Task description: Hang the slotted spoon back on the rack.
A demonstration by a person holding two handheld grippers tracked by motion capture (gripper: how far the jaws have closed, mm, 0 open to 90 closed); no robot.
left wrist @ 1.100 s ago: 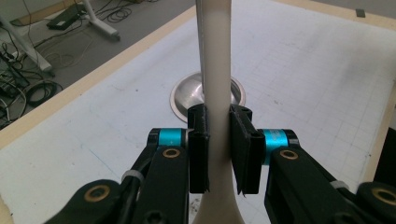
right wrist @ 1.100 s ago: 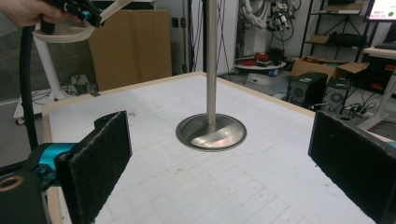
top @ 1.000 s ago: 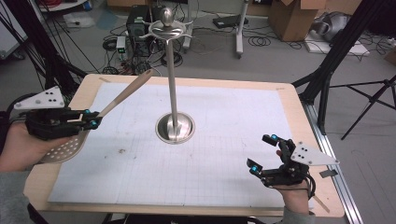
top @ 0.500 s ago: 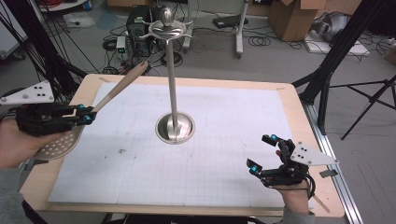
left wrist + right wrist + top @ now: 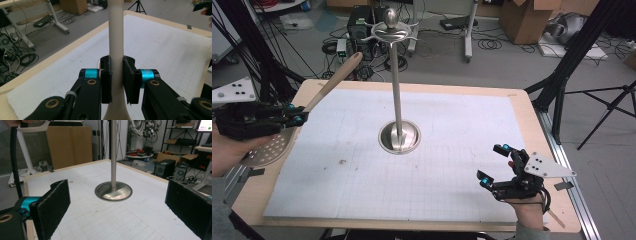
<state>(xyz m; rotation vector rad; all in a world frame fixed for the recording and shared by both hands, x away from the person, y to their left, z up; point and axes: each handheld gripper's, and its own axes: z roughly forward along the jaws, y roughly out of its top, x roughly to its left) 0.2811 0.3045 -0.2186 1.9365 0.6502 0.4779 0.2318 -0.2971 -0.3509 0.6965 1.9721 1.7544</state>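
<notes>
We hold the slotted spoon (image 5: 287,135) clamped in our left claw (image 5: 299,116); hanging it on the stand (image 5: 398,95) ahead remains, right claw (image 5: 493,164) wide.

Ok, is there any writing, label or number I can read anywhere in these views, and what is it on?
No text reads clearly in any view.
Screen at the top right of the right gripper view: bright with coloured marks, too blurred to read.
Cardboard boxes on the floor: no legible print.
Slotted spoon, stand, left gripper, right gripper: no markings to make out.
</notes>
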